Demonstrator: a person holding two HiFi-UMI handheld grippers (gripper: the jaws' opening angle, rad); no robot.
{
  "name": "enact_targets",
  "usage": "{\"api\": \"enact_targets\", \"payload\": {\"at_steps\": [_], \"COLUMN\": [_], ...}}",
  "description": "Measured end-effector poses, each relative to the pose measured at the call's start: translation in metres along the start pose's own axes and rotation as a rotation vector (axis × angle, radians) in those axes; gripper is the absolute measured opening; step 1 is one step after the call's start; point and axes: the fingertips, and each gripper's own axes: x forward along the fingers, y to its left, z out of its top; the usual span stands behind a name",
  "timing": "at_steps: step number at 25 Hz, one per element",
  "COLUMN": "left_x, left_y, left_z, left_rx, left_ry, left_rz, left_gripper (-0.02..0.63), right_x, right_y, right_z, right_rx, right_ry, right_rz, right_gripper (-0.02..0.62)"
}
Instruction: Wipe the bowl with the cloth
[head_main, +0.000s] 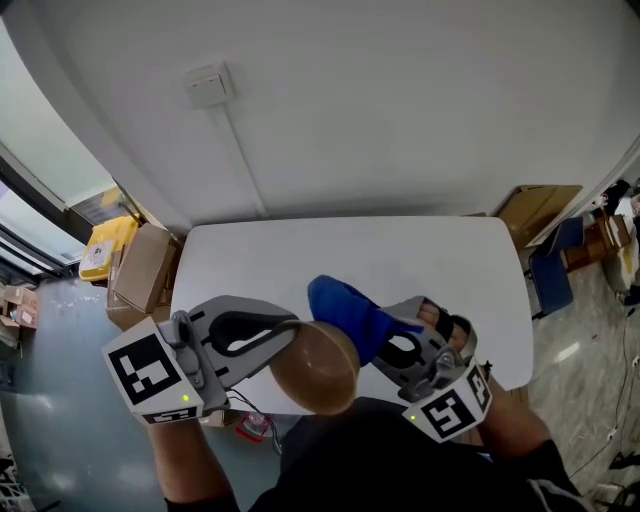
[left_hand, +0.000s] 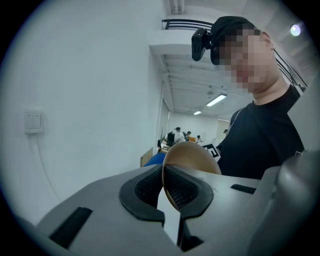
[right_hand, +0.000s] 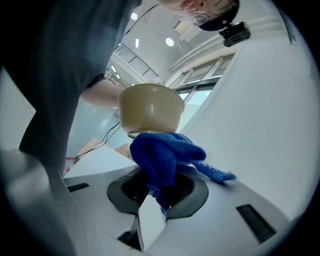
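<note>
- My left hand-held gripper (head_main: 292, 328) pinches the rim of the tan round bowl (head_main: 318, 366), over the white worktop (head_main: 300, 255).
- My right hand-held gripper (right_hand: 160, 192) clamps the blue fluffy cloth (right_hand: 160, 155), bunched just ahead against the bowl's underside.

In the left gripper view the bowl (left_hand: 192, 159) hides most of the cloth (left_hand: 153, 159); the far people (left_hand: 179, 135) are too small to tell.

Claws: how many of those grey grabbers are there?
2. The left claw holds the bowl by its rim at the head view's lower left; the right claw grips the blue cloth at lower right. No others show.
</note>
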Motion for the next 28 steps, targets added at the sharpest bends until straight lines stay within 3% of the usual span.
{"api": "enact_targets", "payload": {"at_steps": [3,6,10,13,18,20,23,28], "left_x": [-0.004,-0.005,-0.001,0.008,0.014,0.01,0.0,-0.004], "left_y": [0.003,0.004,0.004,-0.007,-0.023,-0.017,-0.002,0.004], "left_z": [0.001,-0.003,-0.012,-0.013,-0.01,-0.008,-0.004,-0.009], "left_rx": [0.015,0.025,0.047,0.079,0.141,0.157,0.109,0.094], "left_ry": [-0.004,0.014,0.06,0.075,0.072,0.067,0.041,0.033], "left_rz": [0.044,0.063,0.041,0.001,-0.03,0.012,0.081,0.104], "left_gripper": [0.019,0.02,0.02,0.02,0.02,0.02,0.019,0.02], "right_x": [-0.012,-0.019,-0.016,-0.012,-0.009,-0.008,-0.013,-0.021], "right_y": [-0.016,-0.041,-0.072,-0.071,-0.041,-0.036,-0.038,-0.024], "right_z": [-0.005,0.003,0.023,0.033,0.05,0.049,0.052,0.058], "right_rx": [0.228,0.457,0.613,0.626,0.541,0.529,0.518,0.463], "right_ry": [-0.048,-0.171,-0.325,-0.356,-0.355,-0.337,-0.352,-0.34], "right_rz": [-0.022,-0.049,-0.03,0.031,0.158,0.184,0.228,0.278], "right_gripper": [0.067,0.067,0.067,0.067,0.067,0.067,0.066,0.067]}}
